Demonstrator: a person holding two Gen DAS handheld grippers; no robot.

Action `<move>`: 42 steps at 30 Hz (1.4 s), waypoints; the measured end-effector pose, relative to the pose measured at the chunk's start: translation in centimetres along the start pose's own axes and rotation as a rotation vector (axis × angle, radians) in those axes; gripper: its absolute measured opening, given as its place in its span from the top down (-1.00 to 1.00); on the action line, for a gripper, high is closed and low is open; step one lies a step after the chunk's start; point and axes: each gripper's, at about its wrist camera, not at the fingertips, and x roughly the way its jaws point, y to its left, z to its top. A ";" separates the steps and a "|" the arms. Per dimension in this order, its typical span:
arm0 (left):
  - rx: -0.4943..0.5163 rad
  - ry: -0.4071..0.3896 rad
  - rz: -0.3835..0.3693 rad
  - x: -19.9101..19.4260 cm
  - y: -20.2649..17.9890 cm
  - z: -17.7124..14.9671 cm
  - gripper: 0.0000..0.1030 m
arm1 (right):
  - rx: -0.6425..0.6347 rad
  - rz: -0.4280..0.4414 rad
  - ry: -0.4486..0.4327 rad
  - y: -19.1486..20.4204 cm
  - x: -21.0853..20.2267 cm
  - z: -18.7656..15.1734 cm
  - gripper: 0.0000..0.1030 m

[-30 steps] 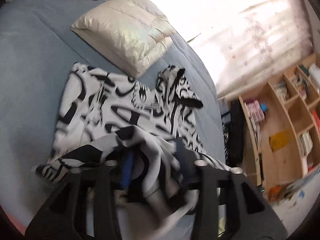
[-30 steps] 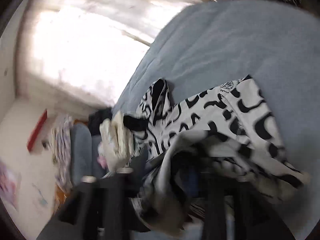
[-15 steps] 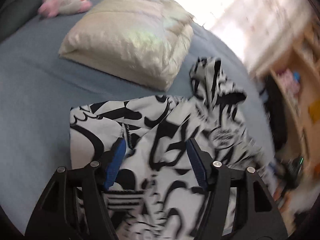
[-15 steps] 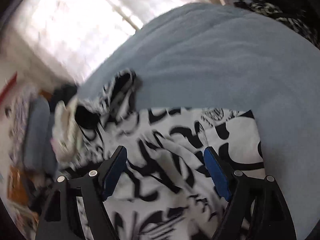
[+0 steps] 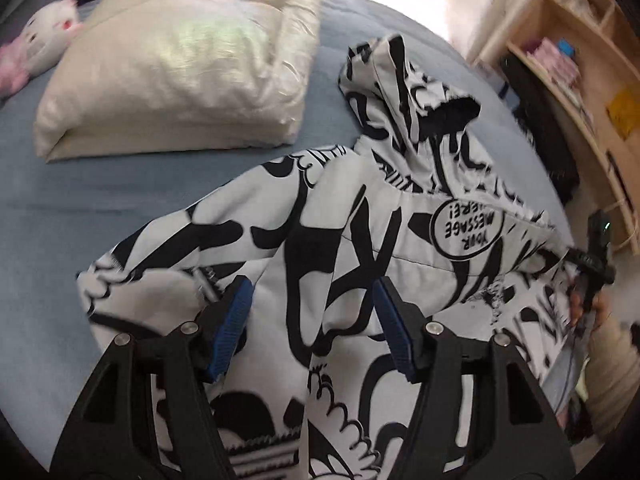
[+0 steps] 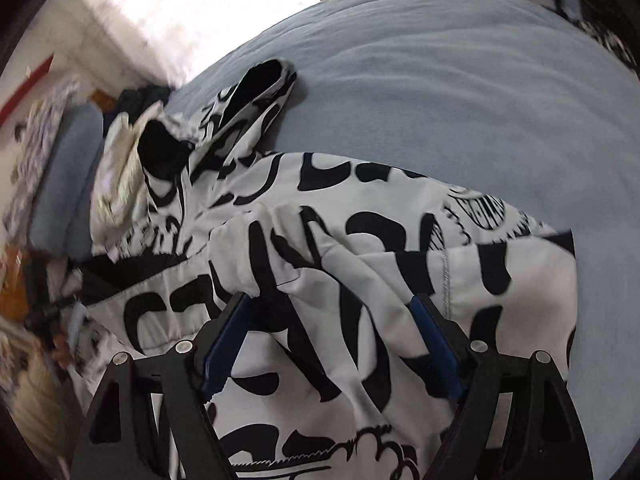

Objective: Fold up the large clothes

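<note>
A white hooded jacket with bold black graphics [image 5: 360,220] lies folded on a blue-grey bed [image 5: 60,208], its hood [image 5: 396,80] pointing toward the window. My left gripper [image 5: 312,308] is open just above the jacket's folded edge, jaws apart with nothing between them. The jacket also fills the right wrist view [image 6: 360,240], hood [image 6: 256,92] at the far end. My right gripper [image 6: 332,320] is open over the jacket's folded layer, holding nothing. The right gripper and the hand on it also show at the right edge of the left wrist view [image 5: 592,264].
A cream puffy folded quilt [image 5: 180,60] lies on the bed behind the jacket, with a pink and white plush toy [image 5: 36,52] at far left. Wooden shelves [image 5: 580,60] stand to the right of the bed. Bare bed stretches right of the jacket [image 6: 460,100].
Both grippers let go of the jacket fabric they held a second ago and opened. The lifted part now lies folded over the body, and both grippers have dropped closer to it.
</note>
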 end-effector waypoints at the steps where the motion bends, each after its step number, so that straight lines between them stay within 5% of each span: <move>1: 0.006 0.007 0.015 0.3 -0.3 0.1 -0.16 | -0.022 -0.011 0.001 0.5 -0.1 -0.1 -0.59; 5: -0.012 0.044 0.066 2.5 -0.2 0.8 -0.16 | -0.073 -0.033 -0.013 1.7 0.1 0.0 -0.49; 6: -0.018 0.041 0.082 2.8 -0.2 0.8 -0.11 | -0.080 -0.032 -0.019 1.7 -0.2 -0.1 -0.23; 8: -0.011 0.023 0.109 3.2 -0.5 0.7 0.45 | -0.078 -0.028 -0.017 1.7 -0.5 -0.4 0.21; 10: -0.001 0.004 0.142 3.1 -0.8 0.6 0.77 | -0.073 -0.046 -0.032 1.6 -1.0 -0.7 0.55; 13: -0.008 -0.056 0.178 1.7 -1.3 0.2 0.91 | -0.066 -0.056 -0.081 1.2 -2.7 -1.3 0.78; 23: -0.098 -0.269 0.301 -2.7 -2.9 2.1 0.94 | 0.003 -0.124 -0.314 3.2 -7.5 1.7 0.82; 30: -0.156 -0.217 0.377 2.7 -1.6 2.8 0.94 | 0.058 -0.258 -0.142 1.8 -0.2 2.5 0.82; 36: -0.182 -0.198 0.349 5.1 -0.6 1.7 0.92 | 0.081 -0.241 -0.152 0.6 0.4 1.0 0.81; 39: -0.201 -0.195 0.309 4.8 -0.3 1.8 0.92 | 0.097 -0.228 -0.131 0.1 0.4 1.2 0.68; 42: -0.209 -0.186 0.281 3.9 0.0 1.8 0.92 | 0.118 -0.287 -0.125 0.8 -0.2 2.0 0.11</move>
